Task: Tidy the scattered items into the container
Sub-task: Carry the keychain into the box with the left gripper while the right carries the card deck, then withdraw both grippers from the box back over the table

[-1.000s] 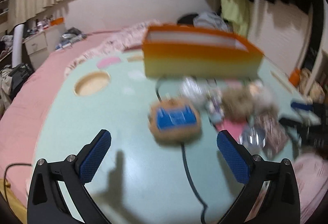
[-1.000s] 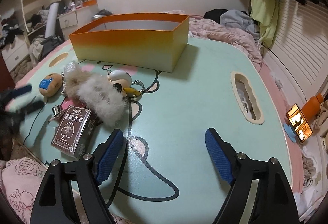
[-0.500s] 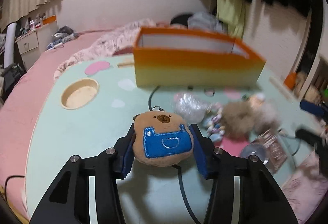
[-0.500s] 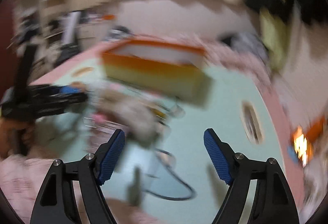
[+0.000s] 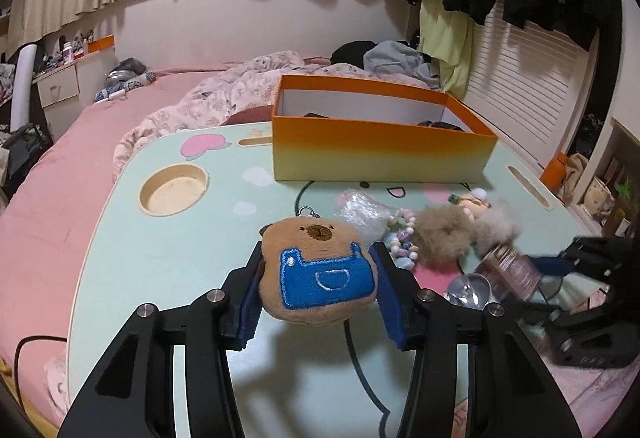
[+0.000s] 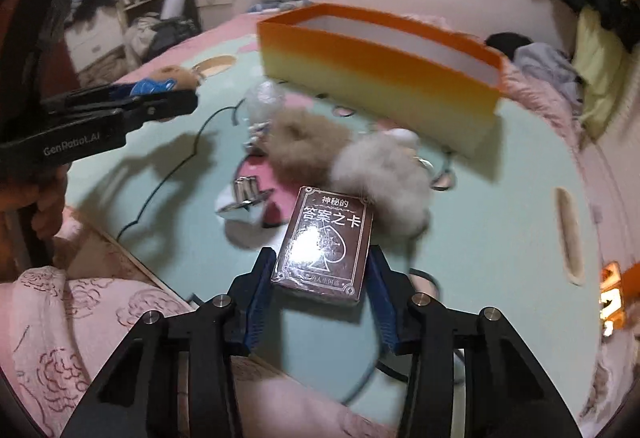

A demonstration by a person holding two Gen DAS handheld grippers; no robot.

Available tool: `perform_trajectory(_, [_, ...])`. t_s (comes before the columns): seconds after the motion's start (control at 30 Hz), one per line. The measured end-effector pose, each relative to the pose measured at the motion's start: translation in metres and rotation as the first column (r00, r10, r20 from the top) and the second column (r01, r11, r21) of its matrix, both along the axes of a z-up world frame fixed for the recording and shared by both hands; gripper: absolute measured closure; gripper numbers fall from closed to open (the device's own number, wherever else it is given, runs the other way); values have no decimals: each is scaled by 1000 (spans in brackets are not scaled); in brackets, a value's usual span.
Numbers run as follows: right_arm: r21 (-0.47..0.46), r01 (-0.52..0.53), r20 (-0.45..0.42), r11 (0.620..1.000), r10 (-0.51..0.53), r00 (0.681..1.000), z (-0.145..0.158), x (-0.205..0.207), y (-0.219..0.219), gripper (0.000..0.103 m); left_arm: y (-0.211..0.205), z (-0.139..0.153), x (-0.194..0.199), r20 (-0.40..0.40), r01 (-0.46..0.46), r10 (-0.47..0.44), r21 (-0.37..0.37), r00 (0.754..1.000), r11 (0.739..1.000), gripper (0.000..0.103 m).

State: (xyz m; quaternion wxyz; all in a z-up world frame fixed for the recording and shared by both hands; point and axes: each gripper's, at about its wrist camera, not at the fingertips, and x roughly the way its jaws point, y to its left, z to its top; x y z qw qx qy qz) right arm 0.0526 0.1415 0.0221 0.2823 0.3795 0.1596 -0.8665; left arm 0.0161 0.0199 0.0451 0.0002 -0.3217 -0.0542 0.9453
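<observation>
Blue pads on the left gripper (image 5: 318,280) pinch a brown plush keychain (image 5: 318,274) with a blue embroidered bib from both sides, holding it clear of the mint-green worktop (image 5: 160,258), where its shadow falls. The right gripper (image 6: 320,278) has a brown card box (image 6: 326,242) with white Chinese lettering between its fingers (image 6: 260,290); its jaws are closing on the box, and the blue pads lie against the box's two long sides.

Just beyond the card box sit a tan fur pompom (image 6: 306,145) and a grey-white one (image 6: 384,177), touching each other. Left of the box lie small shiny metal pieces (image 6: 246,191). In the left wrist view a string of pastel beads (image 5: 402,238) and a crumpled clear plastic bag (image 5: 362,211) lie beside the tan pompom, with a small doll figure (image 5: 474,199) behind it. A round cup recess (image 5: 174,189) is cut into the worktop on the left.

Farther back on the worktop stands the orange-to-yellow container (image 5: 380,153), open-topped, with dark items showing inside. Behind the worktop is a bed with pink bedding (image 5: 60,173).
</observation>
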Motion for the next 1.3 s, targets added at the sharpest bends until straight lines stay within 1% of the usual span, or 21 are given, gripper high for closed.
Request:
perform_trajectory(0.1, [-82, 11, -54, 997, -16, 998, 12, 7, 20, 60, 4, 3, 3, -9, 13, -13, -6, 1000, 1000, 52])
perform_trajectory(0.2, [-171, 19, -49, 985, -28, 998, 18, 1, 33, 60, 9, 13, 2, -29, 28, -28, -1, 999, 1000, 52])
perform_trajectory(0.3, [-224, 28, -60, 974, -43, 997, 32, -10, 38, 60, 18, 32, -5, -66, 59, -60, -13, 996, 998, 52])
perform_trajectory(0.4, [-244, 47, -107, 969, -75, 991, 54, -36, 37, 60, 26, 57, -25, -104, 92, -94, -31, 990, 995, 52])
perform_trajectory(0.43, [-248, 61, -119, 967, -93, 989, 60, -50, 34, 60, 27, 64, -34, -115, 96, -99, -36, 988, 995, 52])
perform_trajectory(0.5, [-256, 80, -127, 963, -116, 985, 72, -73, 30, 60, 29, 82, -59, -130, 100, -104, -39, 986, 994, 52])
perform_trajectory(0.57, [-245, 95, -133, 965, -131, 982, 82, -94, 24, 60, 29, 94, -84, -123, 110, -112, -18, 986, 994, 52])
perform_trajectory(0.63, [-222, 103, -155, 970, -140, 978, 90, -109, 14, 59, 27, 100, -106, -107, 109, -108, -1, 988, 994, 52])
perform_trajectory(0.67, [-208, 104, -161, 973, -138, 977, 93, -117, 7, 59, 27, 101, -119, -97, 105, -105, -4, 990, 994, 50])
perform_trajectory(0.7, [-197, 108, -163, 974, -141, 976, 93, -127, 2, 57, 27, 101, -130, -84, 102, -103, -12, 991, 995, 43])
perform_trajectory(0.73, [-192, 113, -162, 975, -145, 976, 92, -134, -2, 54, 27, 98, -140, -66, 87, -89, -20, 994, 996, 28])
perform_trajectory(0.77, [-181, 132, -153, 975, -161, 975, 90, -141, -5, 41, 25, 94, -150, -48, 54, -56, -28, 997, 998, 24])
perform_trajectory(0.8, [-165, 169, -141, 972, -193, 971, 87, -147, -6, 33, 23, 91, -153, -42, 24, -26, -29, 999, 999, 24])
perform_trajectory(0.83, [-165, 198, -131, 966, -221, 966, 85, -149, -4, 33, 21, 87, -153, -41, 9, -10, -28, 999, 1000, 24])
perform_trajectory(0.93, [-247, 173, -112, 953, -206, 972, 84, -136, 6, 33, 21, 81, -142, -48, 47, -47, -16, 998, 999, 24])
perform_trajectory(1.1, [-254, 177, -118, 951, -212, 970, 86, -123, 16, 33, 23, 80, -135, -40, 50, -52, -49, 998, 998, 24])
perform_trajectory(1.17, [-274, 175, -110, 946, -211, 971, 90, -117, 21, 33, 23, 83, -129, -45, 47, -48, -42, 998, 998, 24])
perform_trajectory(1.23, [-298, 162, -110, 941, -203, 973, 94, -101, 28, 33, 22, 86, -117, -47, 53, -55, -33, 997, 998, 24])
perform_trajectory(1.3, [-314, 142, -114, 939, -186, 976, 93, -79, 35, 33, 24, 85, -94, -48, 76, -78, -48, 996, 996, 24])
